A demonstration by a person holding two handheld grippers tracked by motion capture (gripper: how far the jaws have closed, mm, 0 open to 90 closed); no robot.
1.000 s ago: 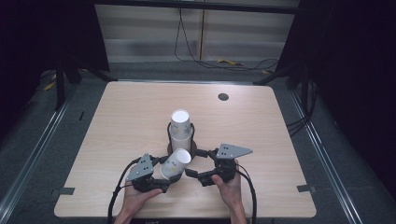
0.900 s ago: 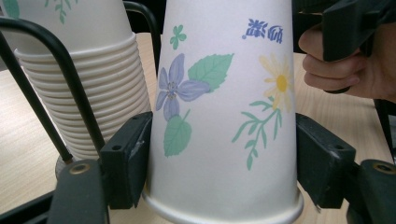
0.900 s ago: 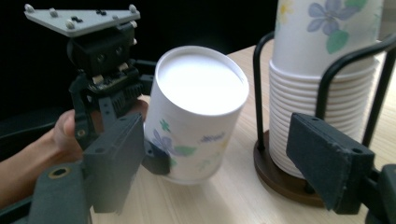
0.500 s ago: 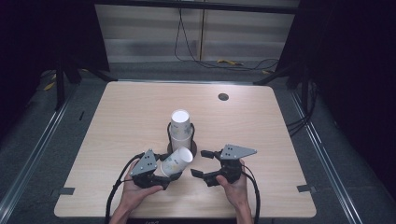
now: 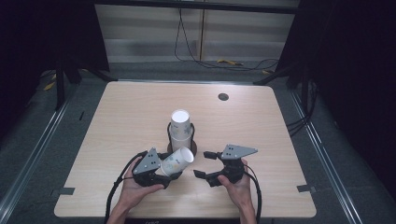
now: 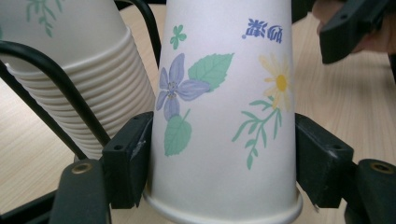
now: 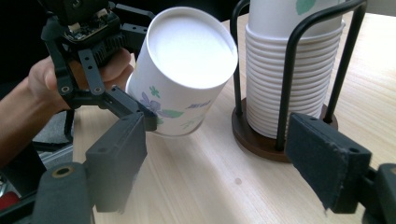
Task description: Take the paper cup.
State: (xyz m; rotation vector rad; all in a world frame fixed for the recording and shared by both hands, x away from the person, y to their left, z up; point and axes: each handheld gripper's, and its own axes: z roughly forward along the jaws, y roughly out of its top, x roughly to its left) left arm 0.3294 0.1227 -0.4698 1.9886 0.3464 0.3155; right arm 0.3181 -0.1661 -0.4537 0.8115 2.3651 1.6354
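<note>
A paper cup (image 5: 177,162) printed with flowers lies tilted in my left gripper (image 5: 169,168), its bottom pointing up and to the right. In the left gripper view both pads press the cup (image 6: 224,93) near its rim, and the jaws have just been closing on it. Behind it a stack of cups (image 5: 180,125) stands upside down in a black wire holder on a round wooden base (image 7: 254,140). My right gripper (image 5: 203,164) is open just right of the held cup, with nothing between its jaws (image 7: 222,154); they point at the cup (image 7: 187,70) and the stack (image 7: 289,70).
The light wooden table (image 5: 261,130) has a small round cable hole (image 5: 223,97) at the back right. Cables trail from both grippers toward the table's front edge. Dark floor and rails surround the table.
</note>
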